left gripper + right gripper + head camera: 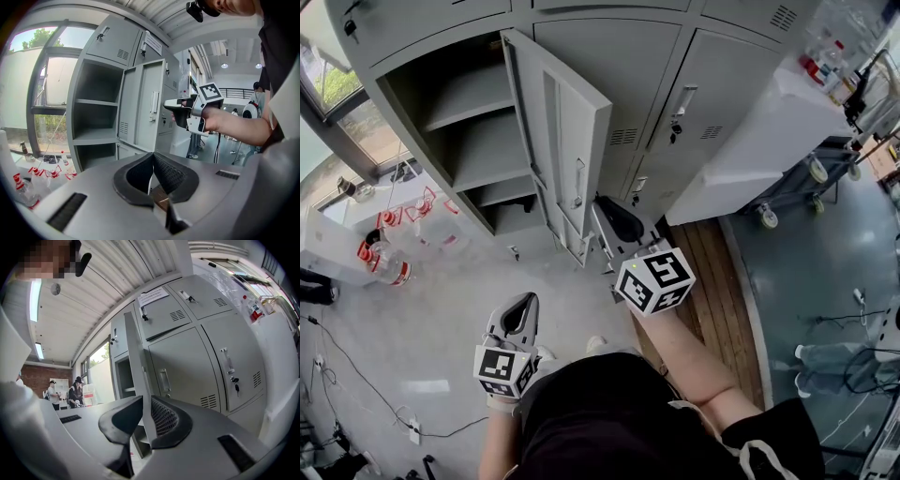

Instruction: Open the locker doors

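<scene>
Standing swung out from the grey metal locker bank [712, 94], the tall grey steel door [567, 141] bares the grey shelves [483, 150] inside its compartment. The right gripper [605, 208] pinches this door's free edge about level with the handle, the thin sheet clamped between its black ribbed pads [164, 417]. Neighbouring doors on the right sit closed. The left gripper [523, 305] hangs lower, apart from the lockers, jaws pressed together on nothing. Clear red-capped plastic bottles [384, 267] stand on the pale floor at left.

We see a grey floor [441, 319] with a wooden strip [712, 281], a window [328, 84] at left, a white wheeled cart [741, 159], and ceiling strip lights [35, 296].
</scene>
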